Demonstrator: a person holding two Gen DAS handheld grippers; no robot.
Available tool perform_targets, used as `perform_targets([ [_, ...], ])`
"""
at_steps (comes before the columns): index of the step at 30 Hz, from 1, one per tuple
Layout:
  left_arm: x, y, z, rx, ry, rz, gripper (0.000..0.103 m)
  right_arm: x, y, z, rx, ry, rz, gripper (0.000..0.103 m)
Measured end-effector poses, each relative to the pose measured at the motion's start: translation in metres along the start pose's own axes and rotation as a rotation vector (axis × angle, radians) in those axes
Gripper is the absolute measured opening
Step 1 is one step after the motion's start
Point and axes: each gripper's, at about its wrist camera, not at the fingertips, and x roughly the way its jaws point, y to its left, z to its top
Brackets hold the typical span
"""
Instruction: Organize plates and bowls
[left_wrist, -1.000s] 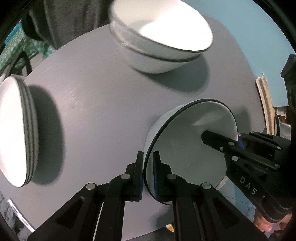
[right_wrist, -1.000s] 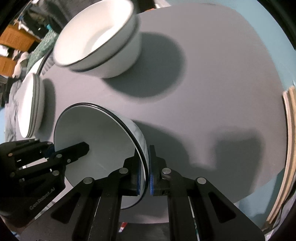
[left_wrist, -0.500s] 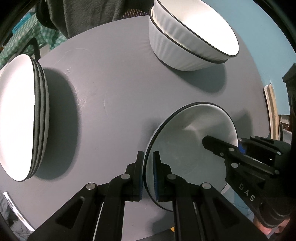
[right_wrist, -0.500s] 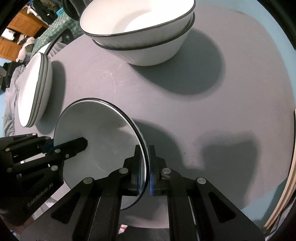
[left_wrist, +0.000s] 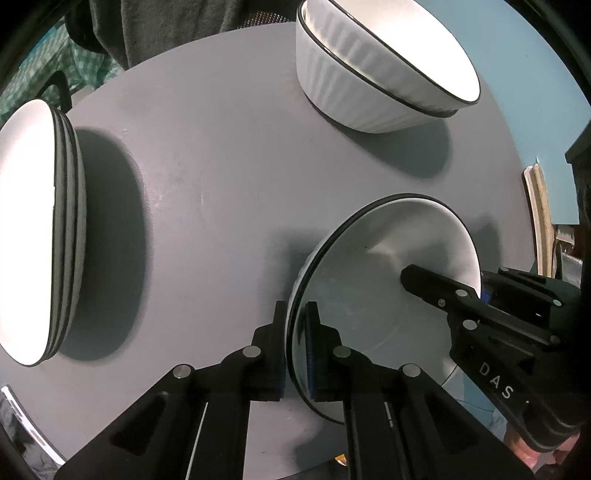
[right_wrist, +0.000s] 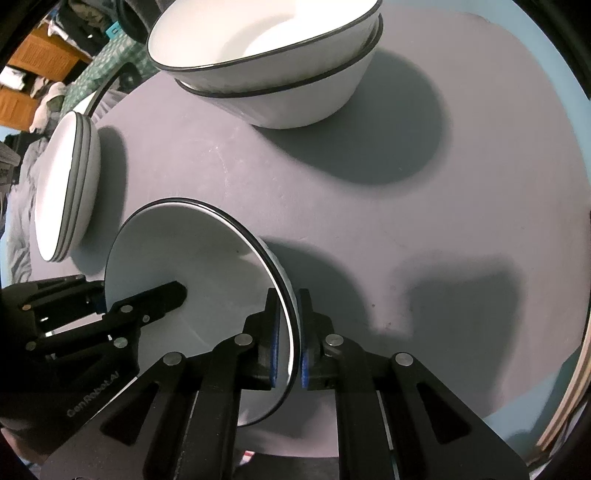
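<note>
A white bowl with a black rim (left_wrist: 384, 266) is held above the grey round table (left_wrist: 221, 166) by both grippers. My left gripper (left_wrist: 295, 347) is shut on its left rim. My right gripper (right_wrist: 288, 332) is shut on its right rim; it also shows in the left wrist view (left_wrist: 443, 291), one finger inside the bowl (right_wrist: 184, 258). A stack of two white bowls (left_wrist: 380, 66) stands at the far side (right_wrist: 273, 62). A stack of white plates (left_wrist: 37, 229) lies at the left (right_wrist: 66, 184).
The left gripper shows in the right wrist view (right_wrist: 110, 314). A dark cloth (left_wrist: 166, 29) hangs beyond the table's far edge. A wooden board edge (left_wrist: 539, 221) stands past the table's right rim.
Both grippers with the held bowl have moved back from the bowl stack; the stack now appears farther off and the plate stack shows more fully. The grips are unchanged.
</note>
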Motion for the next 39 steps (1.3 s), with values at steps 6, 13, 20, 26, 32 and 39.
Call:
perform_targets([
  [6, -0.008, 0.002, 0.002, 0.012, -0.012, -0.003, 0.008, -0.008, 0.003, -0.003, 0.014, -0.022, -0.008, 0.006],
  [13, -0.030, -0.005, 0.006, 0.012, -0.049, -0.008, 0.008, -0.034, 0.008, -0.005, 0.023, -0.060, -0.015, 0.006],
  [20, -0.064, -0.015, 0.016, 0.024, -0.114, -0.021, 0.008, -0.066, 0.009, 0.002, 0.026, -0.107, -0.003, 0.006],
  [26, -0.092, -0.023, 0.035, 0.030, -0.167, -0.033, 0.008, -0.098, 0.009, 0.018, 0.020, -0.145, -0.014, 0.006],
  [32, -0.102, -0.033, 0.068, 0.050, -0.201, -0.020, 0.008, -0.111, 0.008, 0.045, 0.004, -0.172, -0.022, 0.006],
  [39, -0.091, -0.040, 0.106, 0.065, -0.198, 0.037, 0.008, -0.100, -0.001, 0.080, 0.012, -0.141, -0.023, 0.006],
])
